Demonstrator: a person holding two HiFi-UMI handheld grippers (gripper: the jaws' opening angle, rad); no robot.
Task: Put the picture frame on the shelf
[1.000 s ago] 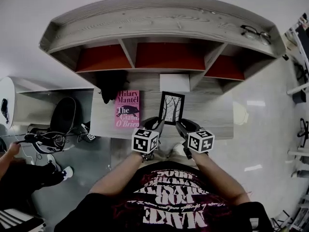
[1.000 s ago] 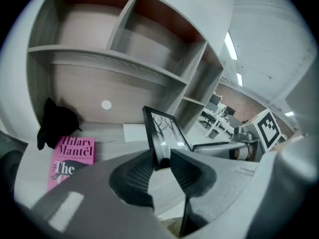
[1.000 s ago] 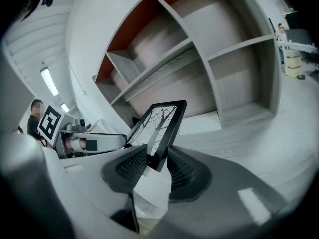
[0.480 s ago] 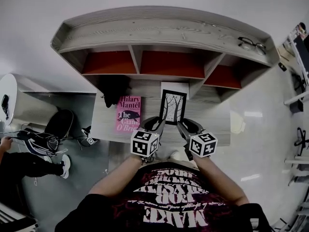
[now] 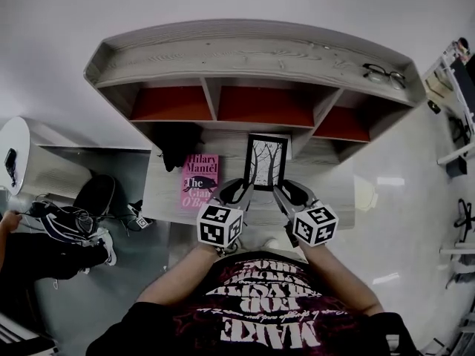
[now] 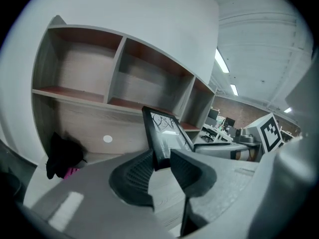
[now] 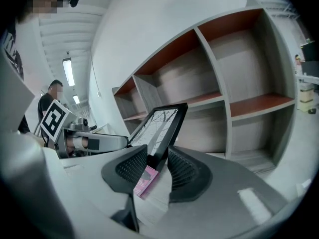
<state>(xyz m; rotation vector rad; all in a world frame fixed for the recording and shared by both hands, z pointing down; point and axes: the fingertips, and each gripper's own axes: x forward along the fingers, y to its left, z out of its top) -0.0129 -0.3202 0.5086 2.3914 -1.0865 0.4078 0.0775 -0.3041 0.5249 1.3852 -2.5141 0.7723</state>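
The black picture frame with a bare-tree print hangs tilted above the desk, just below the middle red-backed compartment of the grey shelf unit. My left gripper is shut on its lower left edge, my right gripper on its lower right edge. In the left gripper view the frame stands pinched between the jaws of the left gripper. The right gripper view shows the frame clamped the same way by the right gripper.
A pink book lies on the desk left of the frame, with a black bundle behind it. Glasses rest on the shelf's top board. A chair, shoes and a person's hand are on the floor side at left.
Both grippers have carried the frame up and away from me, toward the middle compartment. It now covers the white sheet that showed behind it.
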